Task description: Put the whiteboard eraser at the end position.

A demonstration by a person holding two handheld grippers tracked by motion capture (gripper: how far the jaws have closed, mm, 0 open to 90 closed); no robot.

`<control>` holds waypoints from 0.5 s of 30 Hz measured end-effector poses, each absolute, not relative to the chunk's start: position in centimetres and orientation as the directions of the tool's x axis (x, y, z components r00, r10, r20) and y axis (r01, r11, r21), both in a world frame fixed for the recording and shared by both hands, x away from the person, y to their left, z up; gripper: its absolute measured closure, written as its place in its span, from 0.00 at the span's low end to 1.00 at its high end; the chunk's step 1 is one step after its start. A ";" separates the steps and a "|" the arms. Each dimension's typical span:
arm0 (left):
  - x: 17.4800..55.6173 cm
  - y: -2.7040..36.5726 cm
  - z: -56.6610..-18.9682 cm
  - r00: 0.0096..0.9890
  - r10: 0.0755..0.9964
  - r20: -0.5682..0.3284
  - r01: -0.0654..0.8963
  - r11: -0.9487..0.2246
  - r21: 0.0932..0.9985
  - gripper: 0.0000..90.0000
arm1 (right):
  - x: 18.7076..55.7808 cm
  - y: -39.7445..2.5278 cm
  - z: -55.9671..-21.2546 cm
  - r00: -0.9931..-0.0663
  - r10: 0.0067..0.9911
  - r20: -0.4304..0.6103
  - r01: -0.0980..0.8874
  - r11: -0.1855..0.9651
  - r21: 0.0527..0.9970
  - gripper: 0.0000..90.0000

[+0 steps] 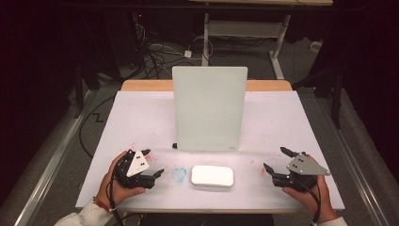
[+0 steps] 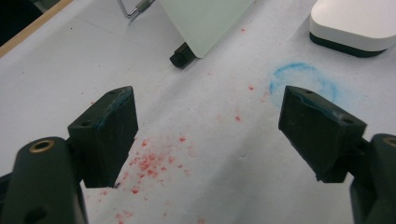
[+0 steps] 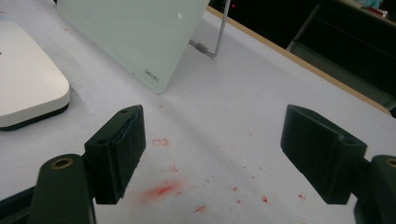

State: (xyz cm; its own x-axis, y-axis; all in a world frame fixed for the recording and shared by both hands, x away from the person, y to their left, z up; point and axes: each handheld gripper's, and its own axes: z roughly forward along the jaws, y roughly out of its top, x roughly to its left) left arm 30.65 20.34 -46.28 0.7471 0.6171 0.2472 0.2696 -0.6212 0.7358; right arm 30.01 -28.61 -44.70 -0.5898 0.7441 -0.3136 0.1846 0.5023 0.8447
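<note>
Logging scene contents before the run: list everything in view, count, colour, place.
Upright pale-green glass board: 1, pale green, table centre, propped on a metal wire stand.
Flat rounded white block with dark base: 1, white, near edge, in front of the board.
Blue chalk-like ring mark: 1, blue, just left of the block.
Red speckle stains: several patches, red, scattered on the sheet.
White table sheet: 1, white, covers the wooden table.
Cables: a tangle, dark and white, floor beyond the table.
Left gripper: 1, black, open, near left.
Right gripper: 1, black, open, near right.
</note>
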 end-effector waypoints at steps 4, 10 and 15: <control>30.6 20.2 -46.3 0.750 0.614 0.248 0.270 -0.625 0.733 0.21 | 30.0 -28.7 -44.8 -0.586 0.746 -0.316 0.190 0.506 0.842 0.25; 30.6 20.2 -46.3 0.753 0.610 0.246 0.272 -0.629 0.729 0.21 | 30.0 -28.6 -44.7 -0.584 0.745 -0.322 0.187 0.509 0.840 0.25; 30.8 20.1 -46.4 0.755 0.608 0.244 0.273 -0.631 0.727 0.21 | 30.1 -28.6 -44.9 -0.588 0.741 -0.324 0.189 0.516 0.836 0.25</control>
